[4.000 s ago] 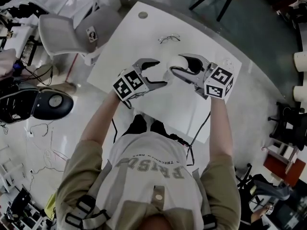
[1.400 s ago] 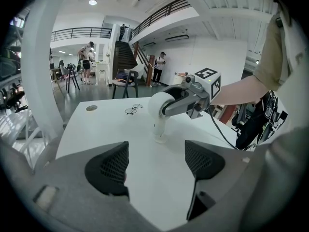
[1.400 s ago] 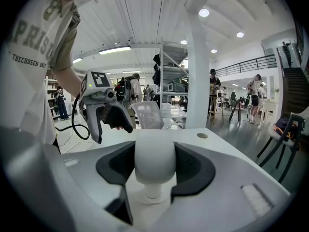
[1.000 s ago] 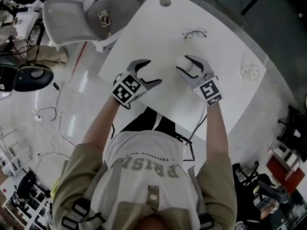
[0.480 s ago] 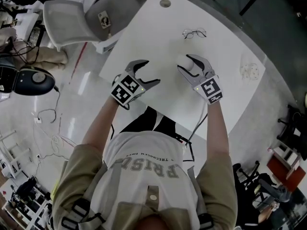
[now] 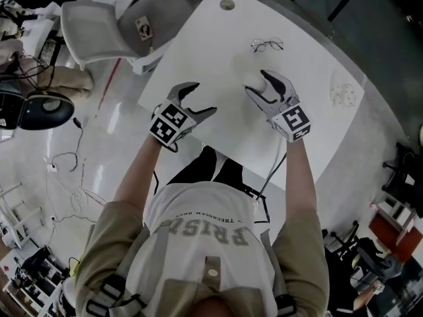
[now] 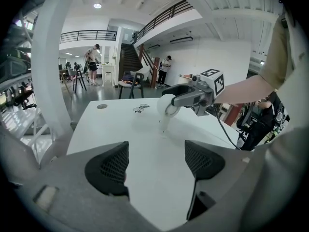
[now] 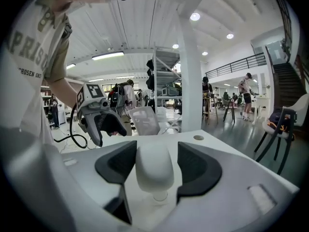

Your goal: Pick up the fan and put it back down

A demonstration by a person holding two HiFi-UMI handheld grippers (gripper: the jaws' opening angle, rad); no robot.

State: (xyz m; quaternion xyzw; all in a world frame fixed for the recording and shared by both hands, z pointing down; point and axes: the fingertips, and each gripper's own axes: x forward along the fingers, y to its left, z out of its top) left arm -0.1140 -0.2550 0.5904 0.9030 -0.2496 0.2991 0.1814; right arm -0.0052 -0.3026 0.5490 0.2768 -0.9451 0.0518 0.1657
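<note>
white, smooth plastic by the look of it: the fan [image 8: 154, 170] is a small rounded head on a short neck and a narrow foot. it stands upright on the table [image 6: 198, 51], between the jaws of your right gripper [image 6: 258, 84]. those jaws are opening, and a sliver of space shows beside the head, so i judge it set down rather than held.

expect it to be light and stiff, with a slick shell that could slide in the pads. the small foot under that bigger head suggests it will tip easily. if you lift again, take it squarely across the widest part of the head.

your left gripper [image 6: 203, 98] hovers with its jaws wide and nothing in them, well apart from the fan.

the tabletop is flat, hard and glossy white. a pair of glasses [image 6: 267, 45] lies beyond the fan, well clear of it. a chair [image 6: 99, 32] stands beside the table on a shiny floor strewn with cables, and people stand far off in the open hall.
</note>
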